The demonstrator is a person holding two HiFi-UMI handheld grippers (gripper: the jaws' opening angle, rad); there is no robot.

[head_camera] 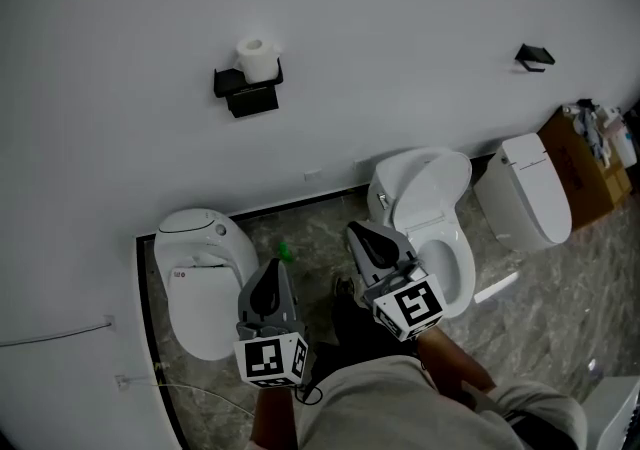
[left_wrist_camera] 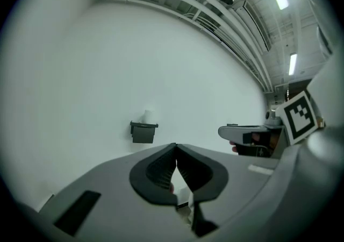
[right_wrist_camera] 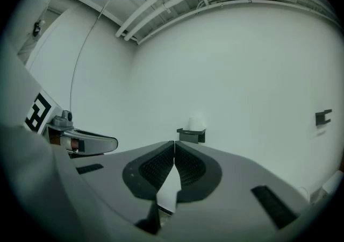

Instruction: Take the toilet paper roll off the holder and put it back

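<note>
A white toilet paper roll stands upright on top of a black wall holder, high on the white wall. The roll and holder look small and far off in the left gripper view, and so do the roll and holder in the right gripper view. My left gripper is held low and close to me, shut with nothing in it. My right gripper is beside it, also shut and empty. Both point toward the wall, well short of the roll.
Three white toilets stand along the wall base: one at left, one with its lid up in the middle, one at right. A cardboard box sits far right. A second black holder hangs at upper right.
</note>
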